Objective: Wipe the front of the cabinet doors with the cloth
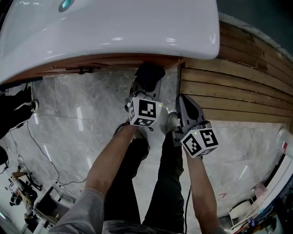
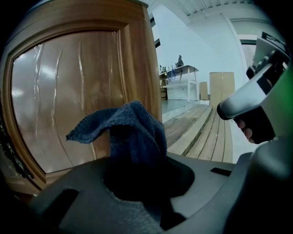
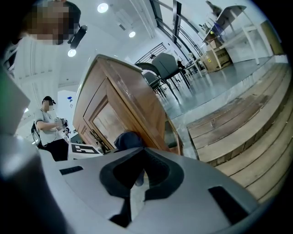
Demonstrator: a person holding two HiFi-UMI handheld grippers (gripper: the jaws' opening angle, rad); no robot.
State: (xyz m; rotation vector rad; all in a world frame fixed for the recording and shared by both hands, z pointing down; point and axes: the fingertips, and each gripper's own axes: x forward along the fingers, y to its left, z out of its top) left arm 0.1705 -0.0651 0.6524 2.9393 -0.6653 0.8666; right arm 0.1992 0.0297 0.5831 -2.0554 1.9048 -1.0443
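Cloth (image 2: pixel 132 130), crumpled dark blue, pinched by left gripper's (image 2: pixel 137 171) fingers; right gripper's (image 3: pixel 143 157) fingers closed.

Open showroom-like hall: marble floor (image 1: pixel 91 114), wood decking (image 1: pixel 238 91) (ceiling spotlights (image 3: pixel 102 7), distant table (image 2: pixel 182 69)).

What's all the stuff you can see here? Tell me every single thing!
Sink: one, white, on top of the cabinet.
Cabinet: one, shiny brown wood, right in front of the tongs.
Cloth: one, dark blue, by the cabinet door.
Floor: grey marble, underfoot.
Planks: several, brown wood, right of the cabinet.
Chairs: at least two, grey, far back.
Table: one, white, far back.
Box: one, tan, far back.
Other person: one, white top, standing far off.
Left tongs: grey, shut on the cloth.
Right tongs: grey, together, nothing in them.
Arms: two, bare.
Legs: two, black trousers.
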